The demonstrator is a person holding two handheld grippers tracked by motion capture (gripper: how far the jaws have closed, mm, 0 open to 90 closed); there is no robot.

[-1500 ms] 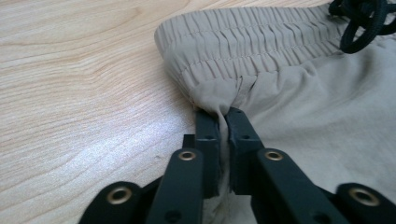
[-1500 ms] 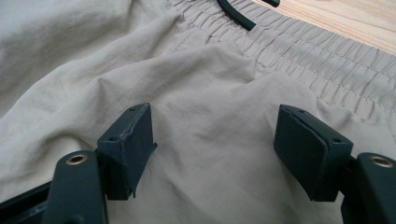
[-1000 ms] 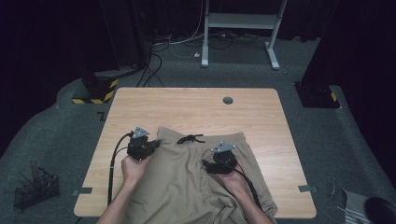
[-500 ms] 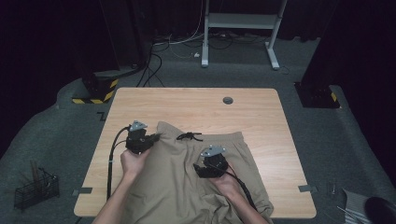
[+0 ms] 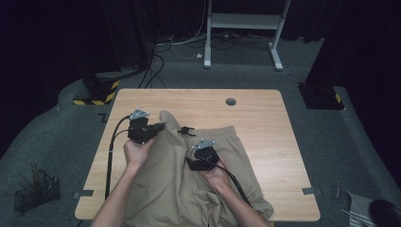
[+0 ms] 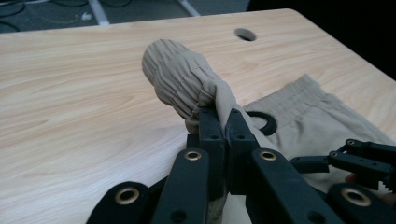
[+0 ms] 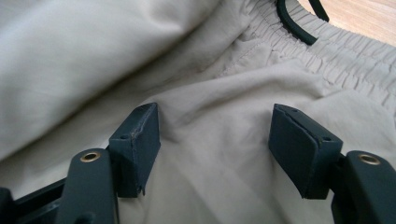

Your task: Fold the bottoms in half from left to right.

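A pair of tan shorts [image 5: 198, 189] with an elastic waistband and a black drawstring [image 5: 187, 130] lies on the wooden table [image 5: 255, 118]. My left gripper [image 5: 158, 126] is shut on the left end of the waistband [image 6: 187, 84] and holds it lifted off the table, the bunched cloth standing up past the jaws. My right gripper [image 5: 191, 164] rests on the shorts near their middle, its jaws wide apart over flat fabric [image 7: 219, 140] with nothing pinched. The waistband [image 7: 336, 51] and drawstring [image 7: 292, 21] run above those jaws.
A round cable hole [image 5: 231, 101] sits in the table's far side. A white desk frame [image 5: 243, 28] and cables stand on the floor beyond. A wire basket [image 5: 35, 191] is on the floor at the left. Bare tabletop lies to the right of the shorts.
My left gripper has risen with the waistband corner, pulling it up and inward. My right gripper has slid left across the shorts toward their middle.
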